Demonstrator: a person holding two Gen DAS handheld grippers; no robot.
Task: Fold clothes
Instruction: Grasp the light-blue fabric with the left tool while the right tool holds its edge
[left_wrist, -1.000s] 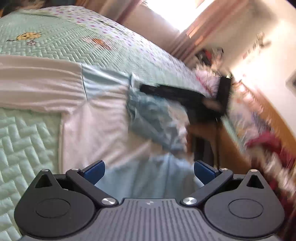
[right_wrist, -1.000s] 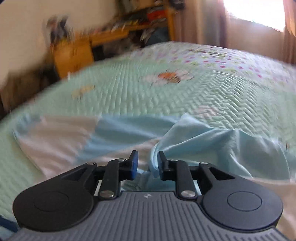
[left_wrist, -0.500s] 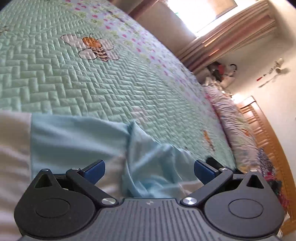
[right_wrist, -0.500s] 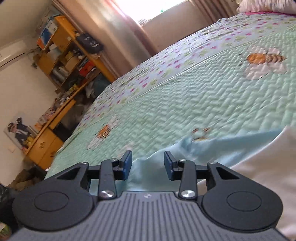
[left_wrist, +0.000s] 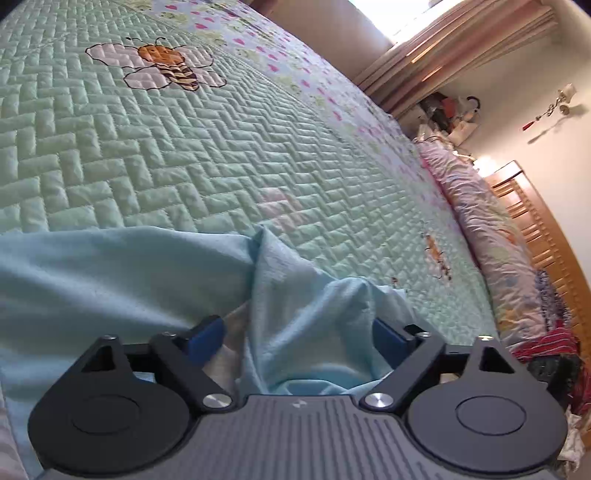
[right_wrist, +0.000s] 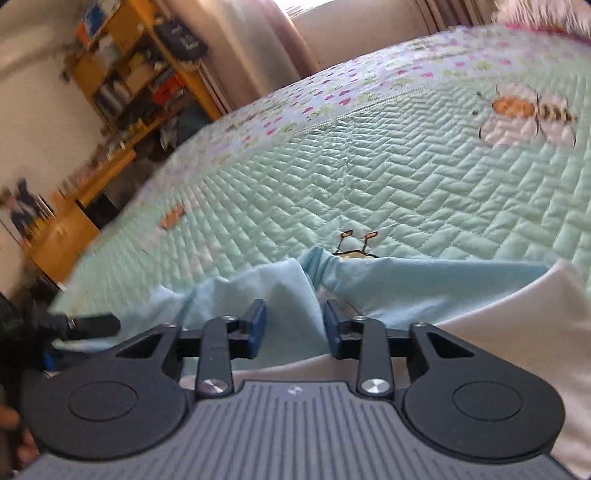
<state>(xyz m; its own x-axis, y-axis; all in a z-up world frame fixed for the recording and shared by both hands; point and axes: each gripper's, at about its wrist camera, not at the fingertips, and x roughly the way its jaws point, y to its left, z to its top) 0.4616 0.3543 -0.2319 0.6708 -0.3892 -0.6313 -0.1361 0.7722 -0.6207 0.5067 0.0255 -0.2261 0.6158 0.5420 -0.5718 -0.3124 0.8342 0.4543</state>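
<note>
Garment (left_wrist: 122, 280): light blue cloth with a white panel, lying rumpled on the bed's near side; in the right wrist view (right_wrist: 417, 291) the blue part runs across the frame with the white panel at lower right.
Raised fold (left_wrist: 314, 321): peaked ridge of blue cloth standing up from the garment, directly between the left gripper's fingers.
Left gripper (left_wrist: 297, 338): jaws wide and closing; the fold fills most of the gap, cloth lies against the right-hand pad, the left-hand pad stands clear of it. No firm pinch shows.
Left fingers (left_wrist: 205, 338): blue pads, tips low on the cloth.
Right gripper (right_wrist: 294, 326): jaws narrow and closing; a second ridge of blue cloth (right_wrist: 284, 295) rises between the pads, with a sliver of gap on each side. Pads not seen pressing it.
Right fingers (right_wrist: 255, 326): blue pads, set over the seam where blue cloth meets white.
Relation of grippers: both at the same bunched edge of the garment; a dark gripper part, blurred, shows at the left edge of the right wrist view.
Quilt (left_wrist: 184, 147): pale green, herringbone stitched, with bee motifs; garment rests on it.
Bee motif (left_wrist: 162, 64): well beyond the garment, uncovered.
Pillow (left_wrist: 491, 221): floral, along the far right edge of the bed.
Headboard (left_wrist: 543, 229): wooden slats, behind the pillow.
Shelving (right_wrist: 122, 74): orange wood, cluttered, blurred, past the bed's far side.
</note>
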